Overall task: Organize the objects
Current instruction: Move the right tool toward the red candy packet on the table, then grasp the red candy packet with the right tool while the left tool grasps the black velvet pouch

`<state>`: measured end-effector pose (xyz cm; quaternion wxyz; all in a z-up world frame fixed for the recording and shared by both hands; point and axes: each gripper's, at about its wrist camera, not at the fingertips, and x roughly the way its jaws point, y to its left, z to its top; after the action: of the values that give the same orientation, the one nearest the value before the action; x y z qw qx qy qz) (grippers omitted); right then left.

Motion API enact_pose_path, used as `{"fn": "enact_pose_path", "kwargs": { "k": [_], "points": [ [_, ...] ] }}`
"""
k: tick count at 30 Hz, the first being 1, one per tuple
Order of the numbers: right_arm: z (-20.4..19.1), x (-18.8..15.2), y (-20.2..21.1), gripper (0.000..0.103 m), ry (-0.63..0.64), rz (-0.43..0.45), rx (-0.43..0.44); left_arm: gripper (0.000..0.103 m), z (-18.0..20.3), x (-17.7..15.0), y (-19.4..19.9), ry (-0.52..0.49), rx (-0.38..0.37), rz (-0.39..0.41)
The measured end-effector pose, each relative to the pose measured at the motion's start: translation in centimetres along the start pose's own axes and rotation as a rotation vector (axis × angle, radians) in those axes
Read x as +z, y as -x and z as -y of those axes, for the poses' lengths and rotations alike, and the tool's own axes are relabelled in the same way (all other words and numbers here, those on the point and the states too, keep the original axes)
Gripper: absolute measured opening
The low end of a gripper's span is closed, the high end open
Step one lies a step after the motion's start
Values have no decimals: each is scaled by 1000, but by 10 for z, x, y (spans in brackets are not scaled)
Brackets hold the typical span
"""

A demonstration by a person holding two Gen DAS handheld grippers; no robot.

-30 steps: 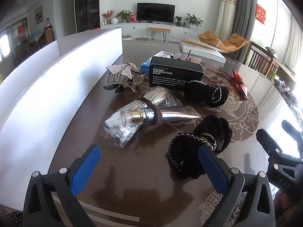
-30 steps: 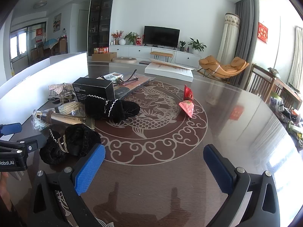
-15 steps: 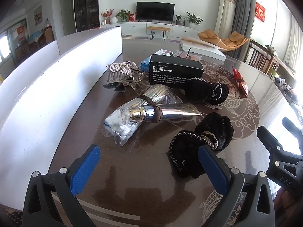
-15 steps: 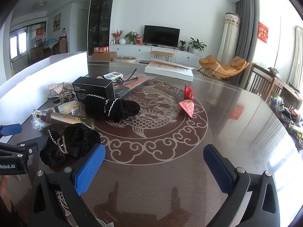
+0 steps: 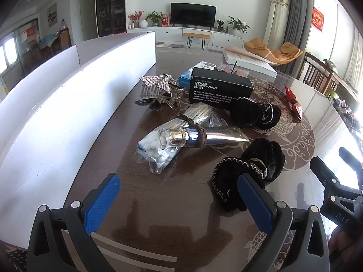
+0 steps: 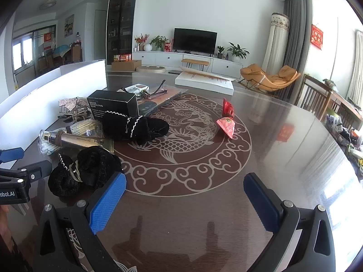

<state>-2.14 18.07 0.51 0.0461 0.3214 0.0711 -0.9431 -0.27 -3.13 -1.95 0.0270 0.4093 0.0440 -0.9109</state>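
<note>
A clutter of small objects lies on the dark round table (image 5: 172,204). Nearest my left gripper (image 5: 179,201) is a black velvet scrunchie (image 5: 249,170), just beyond its right fingertip. Further on lie a silver tube (image 5: 204,136) across a clear bag of cotton swabs (image 5: 156,151), a second black scrunchie (image 5: 254,113), a black box (image 5: 220,88) and a sparkly hair clip (image 5: 158,86). My left gripper is open and empty. My right gripper (image 6: 183,195) is open too, over bare table right of the near scrunchie (image 6: 84,172). Two red packets (image 6: 226,117) lie mid-table.
A long white panel (image 5: 68,104) runs along the table's left side. A flat white box (image 6: 204,81) rests at the far edge, with flat packets (image 6: 156,95) behind the black box. Wooden chairs (image 6: 317,95) stand on the right. My left gripper's body (image 6: 15,181) shows at the right wrist view's left edge.
My left gripper has drifted slightly back and upward, so the objects sit a bit further off. The right gripper has hardly moved. Both stay open.
</note>
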Motion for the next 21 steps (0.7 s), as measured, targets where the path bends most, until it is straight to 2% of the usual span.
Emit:
{"fn": "enact_pose_path", "kwargs": {
  "k": [6,9,13,15,19,21],
  "points": [
    [-1,0,-2,103,3,-8,8,103,-22,1,7,100,-18,20],
    [-2,0,-3,103,8,-16,14,103,-22,1,7,104,-28,21],
    [-3,2,-26,103,16,-117,112,103,-18,0,9,79,-35,31],
    [-3,7,-39,103,17,-160,101,103,-18,0,10,76,-69,33],
    [-3,21,-58,103,5,-180,83,103,-12,-4,4,65,-240,-17],
    [-13,27,-66,103,51,-183,114,103,-3,-5,0,37,-261,-39]
  ]
}}
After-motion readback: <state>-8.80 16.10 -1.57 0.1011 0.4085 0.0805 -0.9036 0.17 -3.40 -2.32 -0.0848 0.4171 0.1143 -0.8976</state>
